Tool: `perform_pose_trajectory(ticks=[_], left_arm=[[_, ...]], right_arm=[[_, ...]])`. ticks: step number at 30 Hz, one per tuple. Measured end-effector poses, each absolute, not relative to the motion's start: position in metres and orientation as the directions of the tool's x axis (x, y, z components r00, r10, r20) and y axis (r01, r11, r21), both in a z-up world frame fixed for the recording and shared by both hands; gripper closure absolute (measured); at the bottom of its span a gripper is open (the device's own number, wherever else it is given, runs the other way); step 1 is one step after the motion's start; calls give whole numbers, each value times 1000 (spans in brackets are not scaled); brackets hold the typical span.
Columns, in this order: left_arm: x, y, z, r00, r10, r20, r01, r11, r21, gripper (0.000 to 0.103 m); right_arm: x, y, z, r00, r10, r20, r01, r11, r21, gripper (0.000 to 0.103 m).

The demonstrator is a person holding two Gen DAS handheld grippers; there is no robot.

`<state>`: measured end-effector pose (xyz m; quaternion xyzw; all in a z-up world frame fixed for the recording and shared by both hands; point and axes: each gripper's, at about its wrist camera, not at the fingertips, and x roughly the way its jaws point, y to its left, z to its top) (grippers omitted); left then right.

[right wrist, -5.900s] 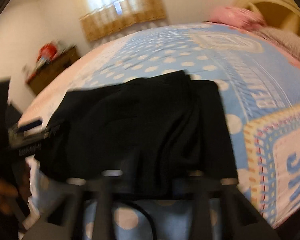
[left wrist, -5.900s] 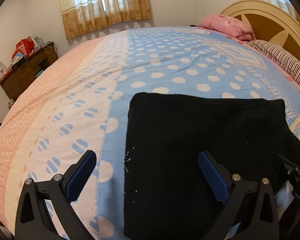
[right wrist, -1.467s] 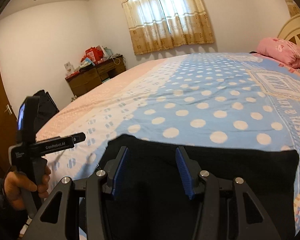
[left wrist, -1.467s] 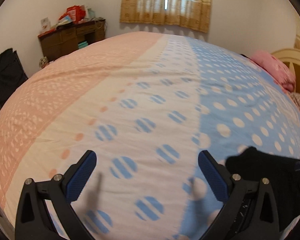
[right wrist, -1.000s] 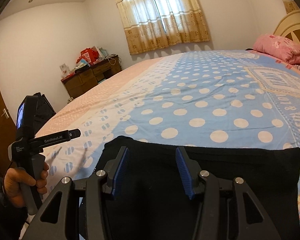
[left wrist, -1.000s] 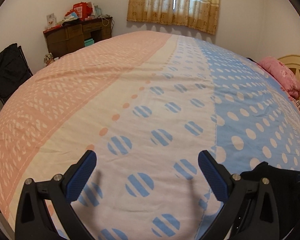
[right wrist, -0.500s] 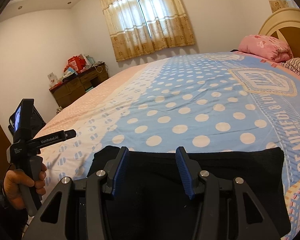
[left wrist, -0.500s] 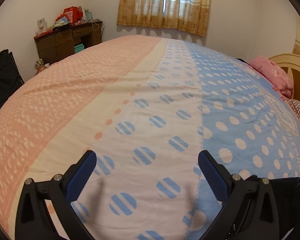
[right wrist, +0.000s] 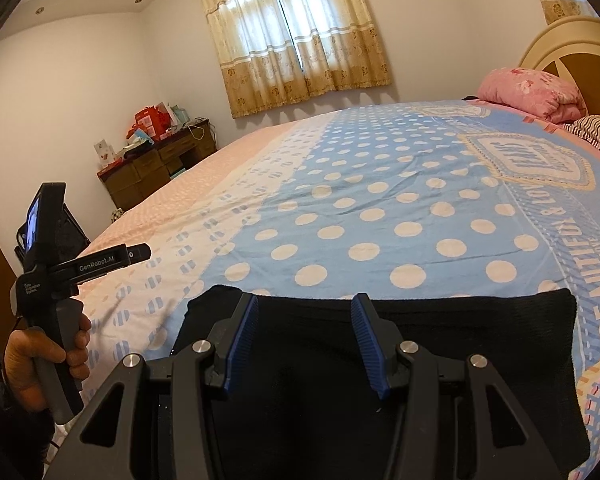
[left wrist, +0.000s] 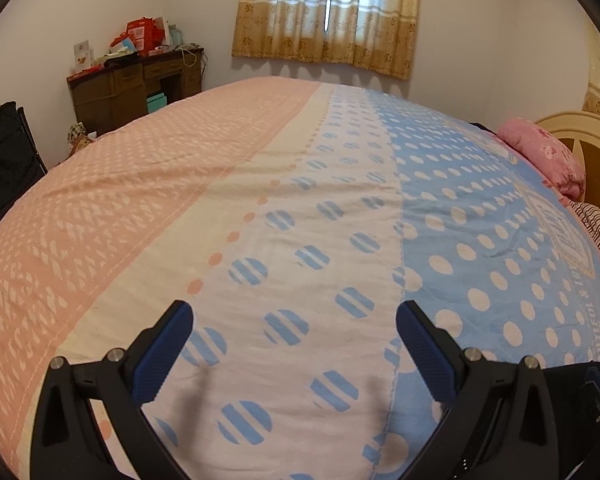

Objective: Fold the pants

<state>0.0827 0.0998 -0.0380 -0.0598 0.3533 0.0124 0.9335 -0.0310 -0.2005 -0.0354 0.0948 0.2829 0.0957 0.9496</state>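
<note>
The black pants (right wrist: pixel 380 380) lie folded into a flat rectangle on the bedspread (right wrist: pixel 380 208), at the near edge of the bed, on its blue dotted part. The right gripper (right wrist: pixel 303 340) hangs over the pants with its jaws partly apart and nothing between the blue pads (right wrist: pixel 242 344). To the left of the pants, the left gripper (left wrist: pixel 294 354) is over the cream striped-dot band of the bedspread, jaws wide, holding nothing; a hand (right wrist: pixel 40 360) grips its handle. Beyond the pants, at the far right corner of the bed, rests a pink pillow (right wrist: pixel 532 94) against the headboard (right wrist: pixel 572 44).
</note>
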Motion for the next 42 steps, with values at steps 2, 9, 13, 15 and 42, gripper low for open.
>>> perform_pose_trajectory(ticks=[2,9,13,15,42], left_arm=[[83,99,-38,750,-18,-661,-65,993,-100,0],[82,100,-41,746,-26,-665,-59,993,-105,0],[82,101,-41,747,-26,-665,-65,992,-112,0],[81,103,-42,747,-24,-665,-68,992,-111,0],[48,106,-46,723,-93,-685,20,993,-114,0]], right_arm=[[-31,-202,-36,821,239,-519,-127,962,242,52],[-28,-197,-39,812,246,-529,-134,961,242,52],[-28,-193,-39,810,250,-530,-144,962,234,52],[-27,-192,-40,810,249,-531,-146,962,229,52],[-53,-299,-39,819,170,-548,-2,956,293,52]])
